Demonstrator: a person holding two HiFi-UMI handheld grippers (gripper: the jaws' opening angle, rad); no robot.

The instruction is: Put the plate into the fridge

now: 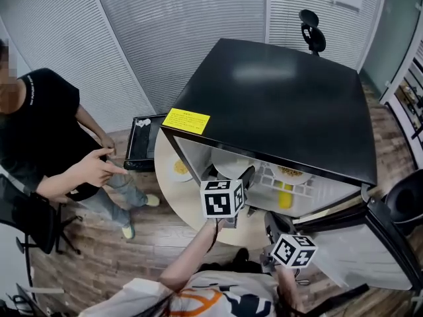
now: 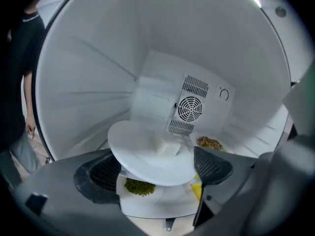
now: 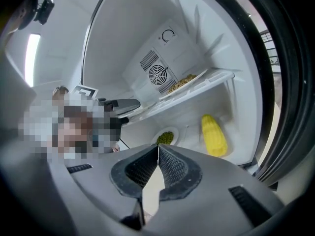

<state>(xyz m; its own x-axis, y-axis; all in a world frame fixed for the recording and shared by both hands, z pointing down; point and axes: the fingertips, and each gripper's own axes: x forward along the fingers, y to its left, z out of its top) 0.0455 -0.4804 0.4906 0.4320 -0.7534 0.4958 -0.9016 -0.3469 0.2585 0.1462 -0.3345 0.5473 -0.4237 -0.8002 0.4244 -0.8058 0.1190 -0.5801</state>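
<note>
The plate [image 2: 147, 154], bearing one white block [image 2: 165, 145], is set on the fridge [image 2: 88, 82] shelf [image 3: 211, 78], between the left gripper's [image 2: 158, 170] spread jaws. The right gripper's [image 3: 158, 154] jaws are pressed together, empty. A second plate of grains [image 3: 183, 83] shares the shelf. Below, one dish of greens [image 3: 166, 137] and one corn cob [image 3: 214, 134] are seen, well apart.

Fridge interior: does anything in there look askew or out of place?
Possibly: the white plate between the left gripper's open jaws seems to overhang the shelf front, above the dish of green food. Nothing spilled or damaged.

Wood-plank floor [image 1: 99, 256], grey blinds [image 1: 132, 45] — one round table [image 1: 173, 200].
</note>
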